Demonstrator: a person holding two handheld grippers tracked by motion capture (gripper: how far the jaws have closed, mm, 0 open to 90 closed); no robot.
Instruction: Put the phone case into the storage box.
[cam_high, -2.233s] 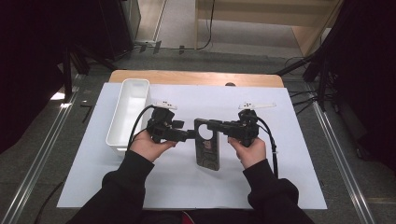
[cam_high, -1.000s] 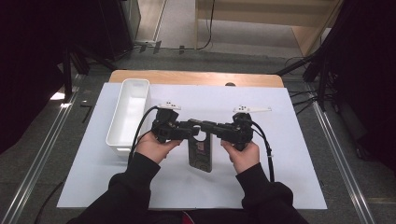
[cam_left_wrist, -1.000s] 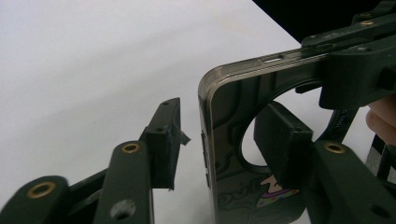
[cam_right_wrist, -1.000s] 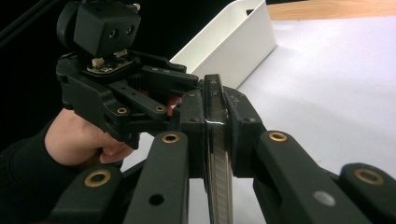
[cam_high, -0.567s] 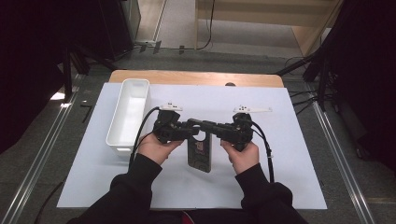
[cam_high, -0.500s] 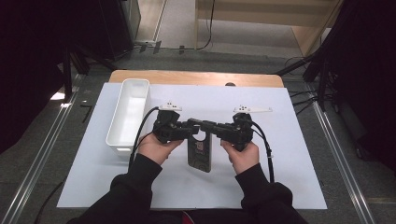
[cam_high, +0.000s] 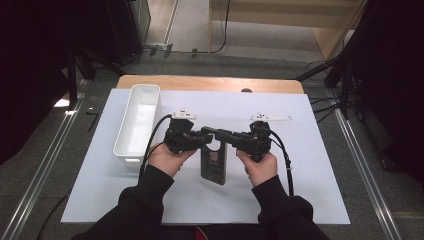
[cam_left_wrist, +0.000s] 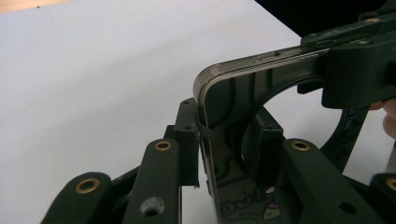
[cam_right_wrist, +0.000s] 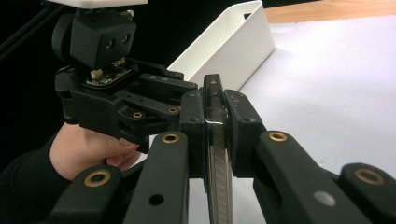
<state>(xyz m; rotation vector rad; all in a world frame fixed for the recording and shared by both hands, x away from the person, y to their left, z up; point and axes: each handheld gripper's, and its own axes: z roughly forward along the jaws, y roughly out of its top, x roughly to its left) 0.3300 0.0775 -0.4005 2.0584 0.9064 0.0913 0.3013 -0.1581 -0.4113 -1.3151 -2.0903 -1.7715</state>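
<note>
High view: left gripper and right gripper meet over the top end of a phone case, above the white surface. Left gripper view: jaws pinch the case's corner edge. Right gripper view: jaws clamp its thin rim; looks light, flexible, slick, so grip near corners.

The high view looks forward and down over the table; both gripper views sit close, facing each other across the phone.
</note>
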